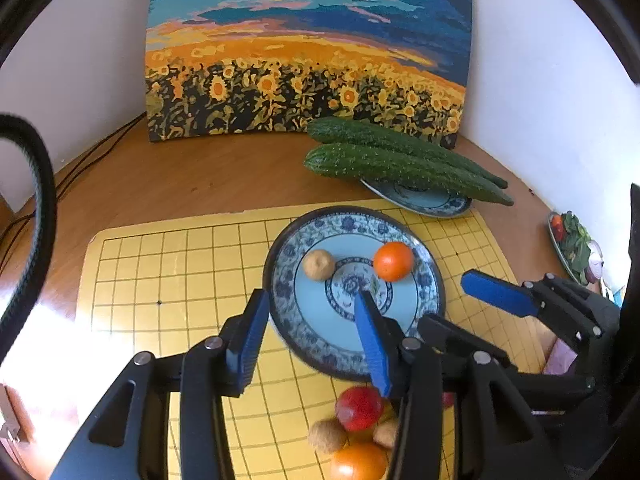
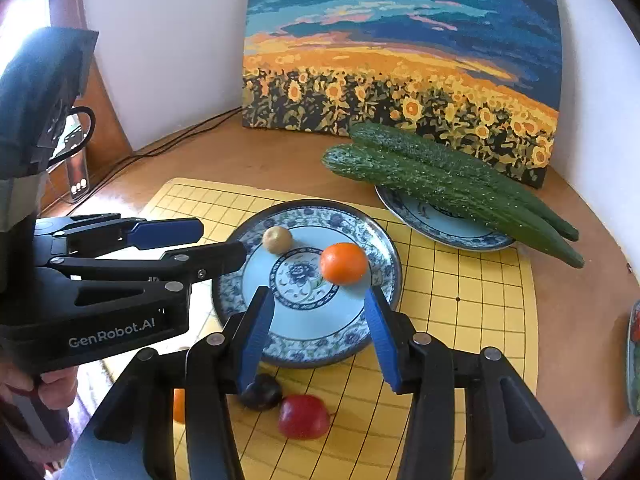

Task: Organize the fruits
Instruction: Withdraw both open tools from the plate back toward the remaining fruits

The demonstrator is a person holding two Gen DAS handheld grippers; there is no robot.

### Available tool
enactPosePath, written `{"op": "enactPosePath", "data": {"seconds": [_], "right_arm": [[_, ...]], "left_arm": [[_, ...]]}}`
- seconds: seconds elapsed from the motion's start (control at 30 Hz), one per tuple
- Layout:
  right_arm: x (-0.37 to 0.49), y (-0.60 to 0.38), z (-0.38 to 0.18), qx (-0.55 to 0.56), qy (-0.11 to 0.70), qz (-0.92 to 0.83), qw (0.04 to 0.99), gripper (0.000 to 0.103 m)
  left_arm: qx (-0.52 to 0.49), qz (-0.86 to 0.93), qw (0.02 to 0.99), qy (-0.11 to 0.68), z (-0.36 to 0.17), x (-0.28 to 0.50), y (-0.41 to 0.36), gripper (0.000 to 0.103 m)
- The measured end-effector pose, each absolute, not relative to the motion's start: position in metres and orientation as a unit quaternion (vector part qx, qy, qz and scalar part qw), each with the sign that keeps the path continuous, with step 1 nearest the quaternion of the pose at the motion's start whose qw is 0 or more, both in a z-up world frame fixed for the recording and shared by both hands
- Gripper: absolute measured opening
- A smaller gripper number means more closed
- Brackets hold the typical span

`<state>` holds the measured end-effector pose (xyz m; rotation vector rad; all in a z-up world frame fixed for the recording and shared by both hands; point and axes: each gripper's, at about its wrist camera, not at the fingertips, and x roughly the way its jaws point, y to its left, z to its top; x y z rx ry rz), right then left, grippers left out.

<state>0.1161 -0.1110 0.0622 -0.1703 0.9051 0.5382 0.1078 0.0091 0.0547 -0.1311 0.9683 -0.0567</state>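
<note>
A blue patterned plate (image 1: 320,344) (image 2: 304,344) lies on a yellow grid mat. On it sit an orange (image 1: 393,261) (image 2: 344,263) and a small tan fruit (image 1: 319,264) (image 2: 277,239). My left gripper (image 1: 312,336) is open and empty over the plate's near left rim; it also shows in the right wrist view (image 2: 218,242). My right gripper (image 2: 318,334) is open and empty just above the plate's near part. In front of the plate lie a red fruit (image 1: 359,408) (image 2: 304,416), a dark fruit (image 2: 262,392), tan fruits (image 1: 326,435) and another orange (image 1: 358,462).
Two cucumbers (image 1: 404,164) (image 2: 452,184) rest on a second blue plate (image 1: 424,200) (image 2: 444,224) at the back right. A sunflower painting (image 1: 308,52) leans on the wall. A dish of greens (image 1: 574,246) sits at the far right. Cables (image 1: 92,156) run at the back left.
</note>
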Motion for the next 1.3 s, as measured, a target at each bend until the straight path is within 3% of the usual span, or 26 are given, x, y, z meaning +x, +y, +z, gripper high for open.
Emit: {"op": "enactPosePath", "data": {"seconds": [1.3], "right_arm": [[0.043,-0.149,0.041,-0.032,0.452,0.228,0.862,0.048]], "left_arm": [[-0.084,-0.053,0.870,0.482,0.036,0.009,-0.005,0.048]]}}
